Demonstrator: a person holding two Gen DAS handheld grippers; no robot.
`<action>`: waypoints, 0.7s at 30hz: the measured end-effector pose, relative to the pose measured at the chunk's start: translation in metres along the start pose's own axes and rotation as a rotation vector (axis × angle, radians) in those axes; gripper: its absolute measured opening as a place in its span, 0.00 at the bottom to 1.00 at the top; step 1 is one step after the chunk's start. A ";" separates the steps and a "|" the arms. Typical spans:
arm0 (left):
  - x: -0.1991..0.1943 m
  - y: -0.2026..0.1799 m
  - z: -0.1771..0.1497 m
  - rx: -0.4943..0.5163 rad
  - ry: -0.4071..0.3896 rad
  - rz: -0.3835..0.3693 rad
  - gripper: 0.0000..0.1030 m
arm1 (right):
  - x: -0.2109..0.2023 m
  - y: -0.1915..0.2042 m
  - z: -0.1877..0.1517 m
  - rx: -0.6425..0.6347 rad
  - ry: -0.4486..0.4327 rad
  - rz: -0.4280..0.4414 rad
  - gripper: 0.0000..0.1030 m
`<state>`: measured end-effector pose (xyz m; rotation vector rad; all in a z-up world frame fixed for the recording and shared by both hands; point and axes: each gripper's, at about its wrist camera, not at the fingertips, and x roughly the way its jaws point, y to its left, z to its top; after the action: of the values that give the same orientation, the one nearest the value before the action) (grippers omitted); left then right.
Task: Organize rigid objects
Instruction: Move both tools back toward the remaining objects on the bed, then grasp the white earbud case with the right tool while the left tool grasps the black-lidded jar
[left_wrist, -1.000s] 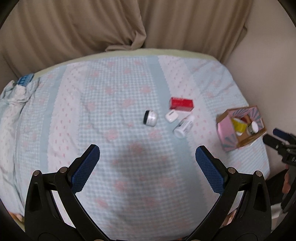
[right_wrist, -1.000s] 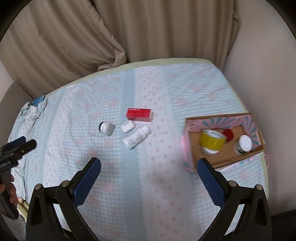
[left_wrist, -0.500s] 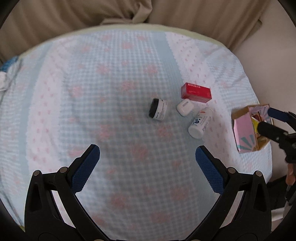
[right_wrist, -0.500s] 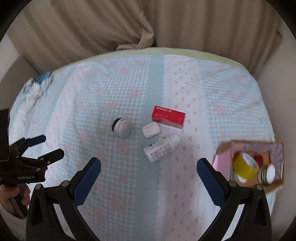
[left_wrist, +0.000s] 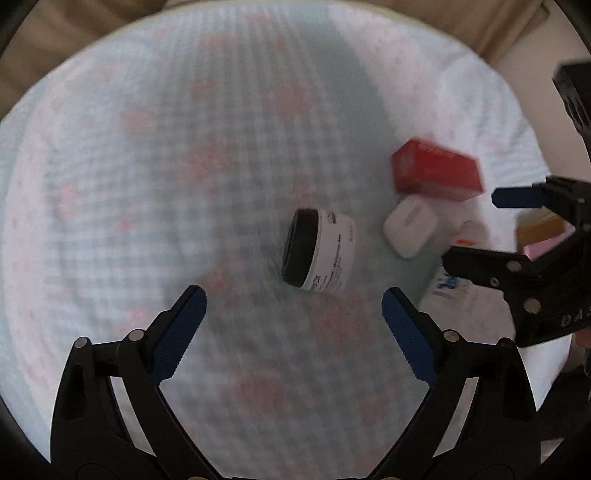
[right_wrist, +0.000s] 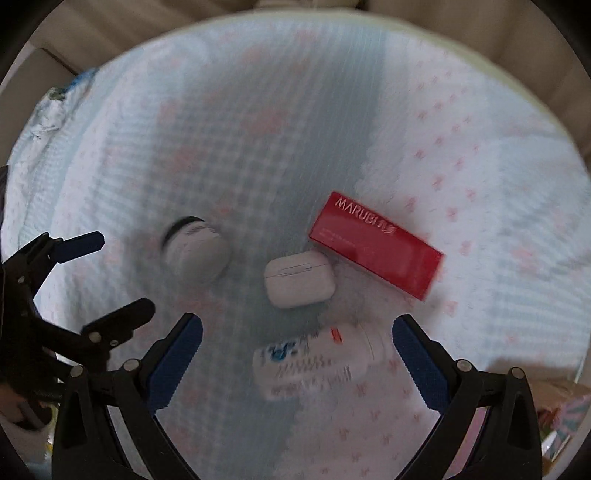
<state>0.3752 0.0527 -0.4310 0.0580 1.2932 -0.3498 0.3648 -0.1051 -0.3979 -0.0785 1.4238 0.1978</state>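
Note:
A white jar with a black lid (left_wrist: 318, 254) lies on its side on the checked bedspread, just ahead of my open left gripper (left_wrist: 293, 314). It also shows blurred in the right wrist view (right_wrist: 197, 254). A white earbud case (right_wrist: 298, 278), a red box (right_wrist: 376, 244) and a white bottle (right_wrist: 317, 363) lie close together. My right gripper (right_wrist: 297, 347) is open, its fingers on either side of the bottle, just above it. The earbud case (left_wrist: 410, 230) and red box (left_wrist: 436, 173) show right of the jar in the left view.
The pink cardboard box (right_wrist: 565, 410) sits at the bed's right edge, partly cut off. Beige curtains (left_wrist: 55, 44) hang behind the bed. Crumpled white cloth (right_wrist: 51, 110) lies at the far left. The other gripper shows at each view's side (left_wrist: 517, 236) (right_wrist: 92, 280).
Both grippers have dropped low and moved forward to the objects. The left one now faces the jar; the right one has closed in on the bottle. Both remain open.

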 end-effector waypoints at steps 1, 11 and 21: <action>0.006 0.001 0.000 -0.003 0.002 -0.003 0.90 | 0.014 -0.003 0.005 0.003 0.025 -0.002 0.98; 0.049 -0.018 0.010 0.082 -0.037 0.063 0.85 | 0.073 -0.002 0.020 -0.012 0.111 -0.024 0.78; 0.050 -0.041 0.019 0.188 -0.065 0.063 0.45 | 0.077 0.013 0.033 -0.011 0.119 -0.044 0.54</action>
<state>0.3926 -0.0015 -0.4666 0.2440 1.1886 -0.4158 0.4045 -0.0796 -0.4682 -0.1328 1.5384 0.1672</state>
